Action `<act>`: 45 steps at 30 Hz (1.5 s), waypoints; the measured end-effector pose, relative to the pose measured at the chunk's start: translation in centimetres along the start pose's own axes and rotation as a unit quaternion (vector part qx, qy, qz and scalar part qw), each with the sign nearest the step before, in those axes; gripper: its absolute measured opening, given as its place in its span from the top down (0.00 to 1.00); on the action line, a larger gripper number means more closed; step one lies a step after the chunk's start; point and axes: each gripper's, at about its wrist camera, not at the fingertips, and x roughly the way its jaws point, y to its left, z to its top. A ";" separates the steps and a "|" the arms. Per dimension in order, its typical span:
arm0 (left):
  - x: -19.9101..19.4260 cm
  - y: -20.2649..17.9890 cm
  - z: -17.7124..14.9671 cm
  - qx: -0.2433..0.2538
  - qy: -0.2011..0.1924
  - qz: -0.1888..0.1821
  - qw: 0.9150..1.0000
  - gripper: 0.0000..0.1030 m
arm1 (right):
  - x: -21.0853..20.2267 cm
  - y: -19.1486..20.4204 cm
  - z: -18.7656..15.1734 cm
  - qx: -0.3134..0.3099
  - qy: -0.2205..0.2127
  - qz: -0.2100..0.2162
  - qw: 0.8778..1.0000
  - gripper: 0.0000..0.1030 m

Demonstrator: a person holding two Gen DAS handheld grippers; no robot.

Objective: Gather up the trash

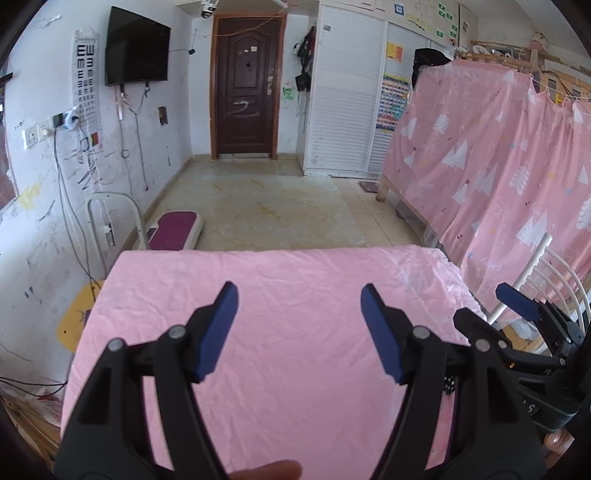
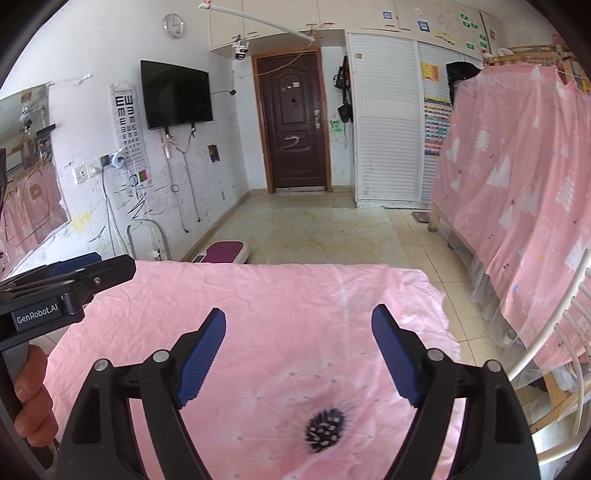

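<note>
Trash I cannot place in either view; my two tongs, left tongs (image 1: 299,288) and right tongs (image 2: 300,310), both stand released with nothing between them, over one pink-clothed worktop (image 1: 295,266). Only my right view shows the one dark dandelion print (image 2: 325,430) just beneath the right tongs, one wall clock (image 2: 173,25), and my hand (image 2: 31,402) gripping the left tongs.

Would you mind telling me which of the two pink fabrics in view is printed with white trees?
The hanging curtain draped over the wooden bed frame on the right has the white trees; the pink cloth spread flat beneath the claws has none.
</note>
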 end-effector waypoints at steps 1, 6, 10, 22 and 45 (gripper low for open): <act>-0.1 0.4 0.0 -0.003 -0.001 0.002 1.000 0.36 | 0.1 0.3 0.1 -0.002 0.000 0.002 1.000 0.31; -0.4 1.8 0.0 -0.011 -0.003 0.008 1.000 0.36 | 0.5 1.8 0.3 -0.010 0.001 0.007 1.000 0.31; -0.5 2.5 -0.1 -0.015 -0.003 0.012 1.000 0.36 | 0.6 2.5 0.4 -0.013 0.000 0.010 1.000 0.31; -0.5 3.7 -0.2 -0.021 -0.005 0.017 1.000 0.36 | 0.8 3.5 0.5 -0.030 0.003 0.009 1.000 0.31; -0.4 4.7 -0.6 -0.028 -0.003 0.021 0.999 0.36 | 1.0 4.3 0.6 -0.041 0.004 0.009 0.999 0.28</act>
